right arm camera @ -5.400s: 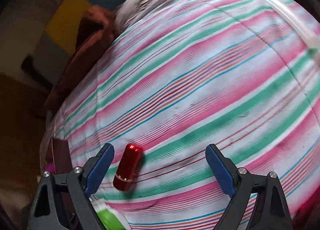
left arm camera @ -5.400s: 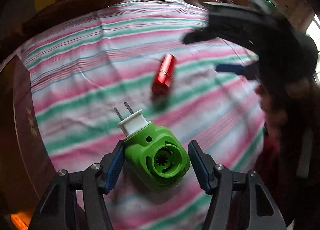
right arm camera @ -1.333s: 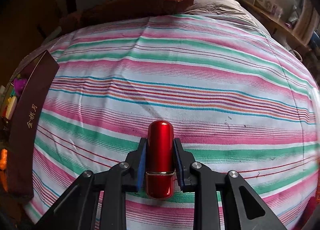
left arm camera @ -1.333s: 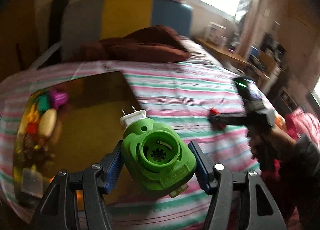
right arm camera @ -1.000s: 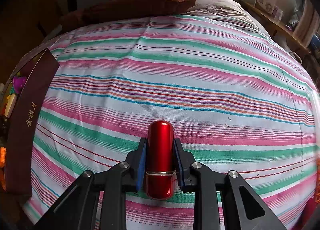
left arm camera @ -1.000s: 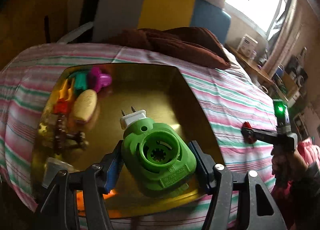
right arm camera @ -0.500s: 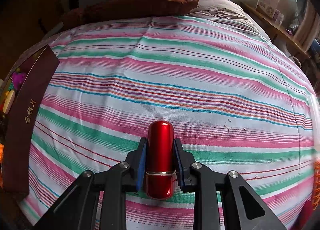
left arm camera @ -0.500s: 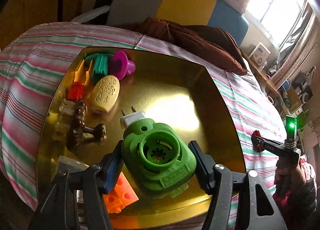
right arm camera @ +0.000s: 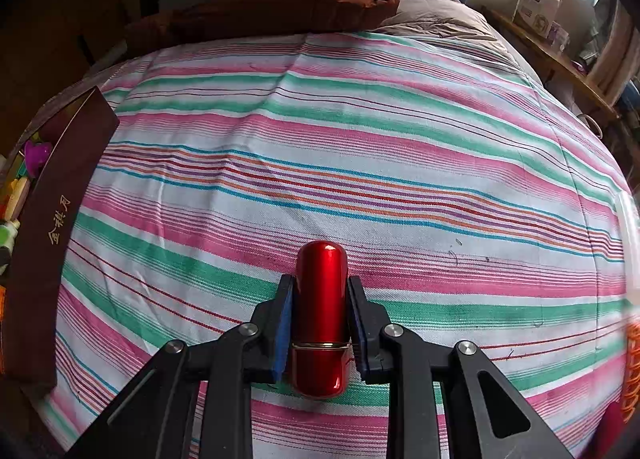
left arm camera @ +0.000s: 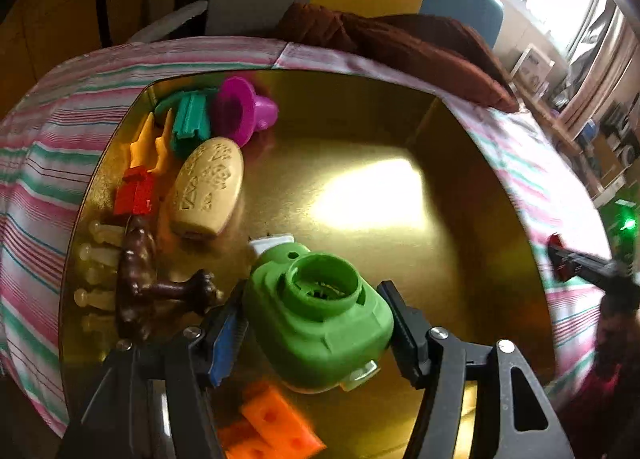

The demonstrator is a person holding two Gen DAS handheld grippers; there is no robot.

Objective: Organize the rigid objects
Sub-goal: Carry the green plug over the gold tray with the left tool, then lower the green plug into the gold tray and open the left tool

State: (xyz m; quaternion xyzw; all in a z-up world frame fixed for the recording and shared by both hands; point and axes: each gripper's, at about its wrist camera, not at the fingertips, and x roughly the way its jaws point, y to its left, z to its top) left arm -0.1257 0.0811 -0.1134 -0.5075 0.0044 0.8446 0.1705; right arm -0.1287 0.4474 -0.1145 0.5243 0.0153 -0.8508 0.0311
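Observation:
In the left wrist view my left gripper (left arm camera: 312,323) is shut on a green plug-in device (left arm camera: 316,315) with a white plug end, held low over the shiny gold box (left arm camera: 460,259). The box holds a magenta cup (left arm camera: 240,115), a teal piece (left arm camera: 190,121), a beige oval (left arm camera: 208,187), a red block (left arm camera: 136,195), a brown figure (left arm camera: 138,279) and orange blocks (left arm camera: 272,427). In the right wrist view my right gripper (right arm camera: 320,323) is shut on a red lipstick tube (right arm camera: 320,319) above the striped bedsheet (right arm camera: 360,163).
The box's dark maroon side wall (right arm camera: 52,227) with gold characters stands at the left of the right wrist view. A brown blanket (right arm camera: 288,7) lies at the far end of the bed. A wooden shelf with boxes (right arm camera: 540,15) runs along the right.
My left gripper has sunk and moved forward over the gold box with the green device; the box's contents now look larger and closer. The right gripper with the lipstick has stayed still.

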